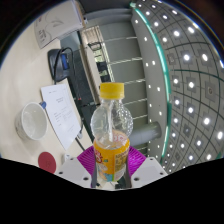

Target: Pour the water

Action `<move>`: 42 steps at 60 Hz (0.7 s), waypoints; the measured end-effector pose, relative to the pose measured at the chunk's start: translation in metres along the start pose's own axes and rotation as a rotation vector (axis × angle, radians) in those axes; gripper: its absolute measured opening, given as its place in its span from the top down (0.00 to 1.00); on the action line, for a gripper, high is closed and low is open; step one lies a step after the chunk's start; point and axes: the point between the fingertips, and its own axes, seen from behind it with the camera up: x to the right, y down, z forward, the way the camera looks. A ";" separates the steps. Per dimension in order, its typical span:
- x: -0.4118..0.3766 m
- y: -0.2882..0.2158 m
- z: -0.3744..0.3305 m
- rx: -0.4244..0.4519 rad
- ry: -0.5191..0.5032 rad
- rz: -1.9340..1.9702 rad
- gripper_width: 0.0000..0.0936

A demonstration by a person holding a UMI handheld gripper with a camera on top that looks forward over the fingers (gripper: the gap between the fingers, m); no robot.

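A clear plastic bottle (111,125) with a yellow cap and a yellow label stands upright between my fingers. My gripper (111,162) is shut on the bottle's lower part. The magenta pads (88,157) press on it from both sides. A white cup (33,122) sits on the table to the left, beyond the fingers. The bottle's base is hidden behind the gripper body.
White sheets of paper (62,107) lie on the table (90,138) beside the cup. A round red thing (46,160) sits near the left finger. A dark object (62,63) lies farther back. A curved wall with rows of small lights (185,80) fills the right side.
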 end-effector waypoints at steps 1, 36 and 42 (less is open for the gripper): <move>0.000 0.000 -0.001 0.003 -0.015 0.051 0.58; -0.148 0.043 0.025 -0.029 -0.510 1.127 0.58; -0.173 0.054 0.025 -0.060 -0.546 1.167 0.58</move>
